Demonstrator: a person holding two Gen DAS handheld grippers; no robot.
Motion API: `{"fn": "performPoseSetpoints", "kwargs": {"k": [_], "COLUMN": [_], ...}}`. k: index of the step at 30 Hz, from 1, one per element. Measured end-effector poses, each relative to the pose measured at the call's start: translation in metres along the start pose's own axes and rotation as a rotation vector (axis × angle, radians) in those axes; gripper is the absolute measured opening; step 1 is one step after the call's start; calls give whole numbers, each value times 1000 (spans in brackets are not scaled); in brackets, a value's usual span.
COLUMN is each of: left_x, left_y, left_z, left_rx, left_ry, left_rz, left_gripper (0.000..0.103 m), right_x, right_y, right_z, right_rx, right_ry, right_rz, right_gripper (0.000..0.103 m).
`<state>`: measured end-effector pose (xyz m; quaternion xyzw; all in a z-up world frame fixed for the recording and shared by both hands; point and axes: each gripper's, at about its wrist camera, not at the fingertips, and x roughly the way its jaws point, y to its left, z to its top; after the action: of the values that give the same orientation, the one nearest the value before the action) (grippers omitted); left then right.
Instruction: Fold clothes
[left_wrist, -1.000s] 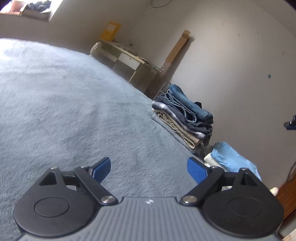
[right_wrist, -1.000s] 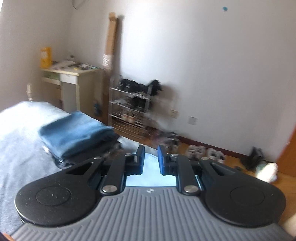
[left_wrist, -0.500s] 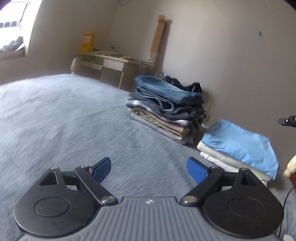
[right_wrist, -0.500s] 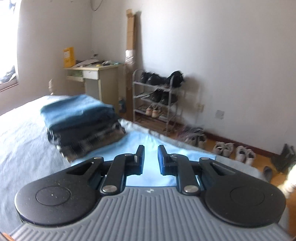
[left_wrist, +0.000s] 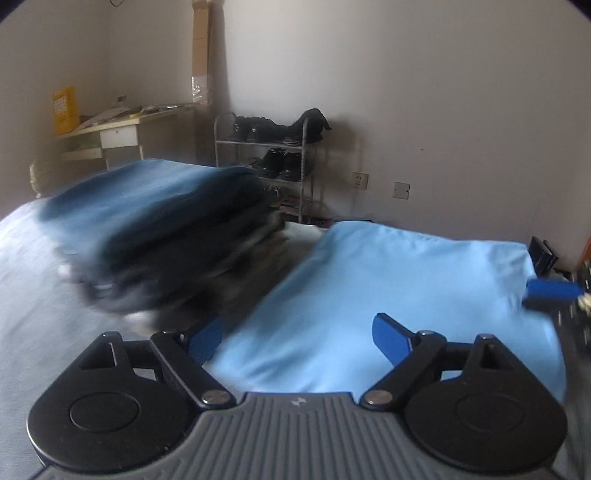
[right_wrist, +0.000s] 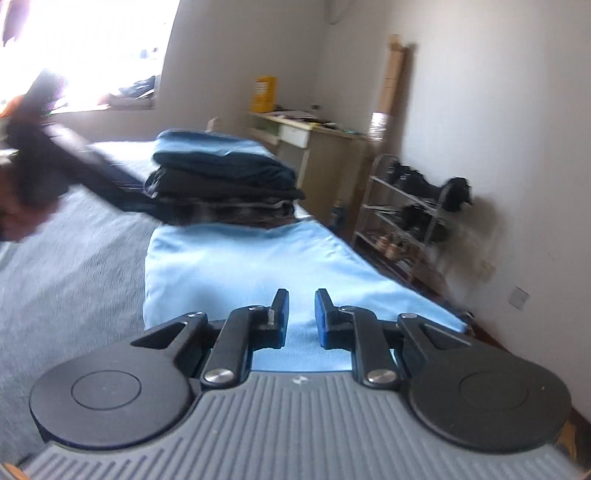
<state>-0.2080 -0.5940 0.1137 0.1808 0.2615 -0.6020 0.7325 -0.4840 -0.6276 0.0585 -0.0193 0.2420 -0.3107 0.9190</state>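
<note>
The left gripper (left_wrist: 297, 338) hangs low over the near edge of the folded light-blue cotton garment (left_wrist: 388, 295), its 2 blue-padded fingers spread wide with nothing between them, which looks like a stance for straddling cloth rather than carrying it. The right gripper (right_wrist: 300, 317) points along the same garment's length; its fingers stand nearly together with a narrow gap left, and no cloth shows pinched in that gap, though the view past the pads is tight enough that I would not swear to it.

The garment lies flat as a smooth rectangle with rounded, doubled edges, so it already has the look of a folded piece. It rests on the grey plush bedspread (right_wrist: 66, 280) near the bed's edge, just beside and in line with the stack of folded dark clothes (right_wrist: 225, 184) topped by a blue denim piece. That placement suggests a sorting row along the bed's side. Whether the blue piece awaits 1 more fold or is set down for good, the pictures do not settle.
</note>
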Motion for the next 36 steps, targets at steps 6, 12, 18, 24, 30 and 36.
{"fn": "performPoseSetpoints", "kwargs": {"k": [6,12,18,24,30,36], "left_x": [52,60,71,100,170,217], "left_y": [-13,-9,-11,-48,-64,-53], "left_z": [-12,-12,12,53,83,100], "left_rx": [-141,-128,-100,18,7,-127], "left_ry": [24,0,-27,-23,128,242], "left_rz": [35,56,73,-48,-115,-16], "left_gripper": [87,88,88,90,96,92], "right_x": [14,7,-8,-9,9,13], "right_y": [-25,-60,-77,-85,-104,-104], "right_z": [-32,-54,-58,-56,-76,-90], "right_rx": [-88,-35,73,139,243,293], "right_ry": [-35,-65,-108,-174,-153,-177], "right_rz": [48,-24,-23,23,21,27], "right_gripper": [13,13,13,13,13,13]}}
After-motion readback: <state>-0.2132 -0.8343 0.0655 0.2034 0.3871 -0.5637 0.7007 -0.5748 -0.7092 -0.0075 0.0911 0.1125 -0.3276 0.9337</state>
